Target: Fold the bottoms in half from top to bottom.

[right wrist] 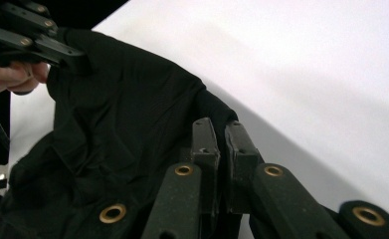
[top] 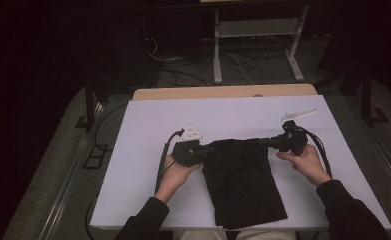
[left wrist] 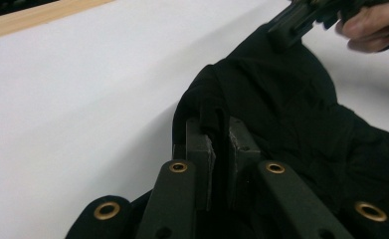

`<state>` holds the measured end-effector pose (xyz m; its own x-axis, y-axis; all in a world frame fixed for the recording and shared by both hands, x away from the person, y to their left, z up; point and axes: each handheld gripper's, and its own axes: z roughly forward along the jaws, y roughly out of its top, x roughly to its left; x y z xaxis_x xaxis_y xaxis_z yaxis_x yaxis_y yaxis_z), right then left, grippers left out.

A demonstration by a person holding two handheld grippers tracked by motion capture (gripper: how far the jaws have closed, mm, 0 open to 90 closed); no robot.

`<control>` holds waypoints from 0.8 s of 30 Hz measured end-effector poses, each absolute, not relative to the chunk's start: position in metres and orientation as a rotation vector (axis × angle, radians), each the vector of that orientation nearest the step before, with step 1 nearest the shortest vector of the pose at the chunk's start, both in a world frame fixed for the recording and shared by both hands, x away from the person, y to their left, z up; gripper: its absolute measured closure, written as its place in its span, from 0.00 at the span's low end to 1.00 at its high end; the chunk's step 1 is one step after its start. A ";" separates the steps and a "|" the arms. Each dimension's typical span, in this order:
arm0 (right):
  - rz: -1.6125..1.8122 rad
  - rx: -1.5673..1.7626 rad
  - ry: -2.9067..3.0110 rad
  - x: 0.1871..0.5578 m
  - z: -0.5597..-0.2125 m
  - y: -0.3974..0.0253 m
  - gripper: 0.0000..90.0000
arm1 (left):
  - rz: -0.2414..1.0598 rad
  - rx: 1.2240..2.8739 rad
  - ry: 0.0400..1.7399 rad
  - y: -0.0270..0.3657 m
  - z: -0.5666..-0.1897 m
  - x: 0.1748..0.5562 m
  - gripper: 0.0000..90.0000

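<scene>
Two grippers, left (top: 206, 150) and right (top: 266, 142), each pinch a far corner of a limp black cloth (top: 243, 182) spread on the white table (top: 148, 130); light, soft, best held by its edges.

Both forearms reach in from the table's near edge; the left gripper (top: 206, 149) and right gripper (top: 266, 142) face each other, jaws clamped tight.

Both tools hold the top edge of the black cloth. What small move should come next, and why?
Probably draw the left tool and right tool a little apart. Each is shut on a top corner of the black cloth, which lies on the white table with wrinkles between them; a gentle pull should flatten it.
</scene>
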<state>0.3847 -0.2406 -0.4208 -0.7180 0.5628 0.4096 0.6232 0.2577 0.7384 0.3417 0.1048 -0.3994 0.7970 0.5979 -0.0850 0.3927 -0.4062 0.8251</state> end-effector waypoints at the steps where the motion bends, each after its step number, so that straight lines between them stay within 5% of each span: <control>1: -1.478 -1.155 -2.439 0.386 -0.419 -0.239 0.93 | 0.279 2.052 0.738 0.107 -0.398 0.343 0.91; 24: -1.468 -1.231 -2.484 0.422 -0.391 -0.213 0.93 | 0.365 2.078 0.790 0.129 -0.372 0.392 0.91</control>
<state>0.4219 -0.2133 -0.3906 -0.6922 0.6191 0.3709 0.6234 0.2541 0.7394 0.3923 0.1286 -0.3721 0.7567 0.6532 -0.0289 0.4017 -0.4295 0.8088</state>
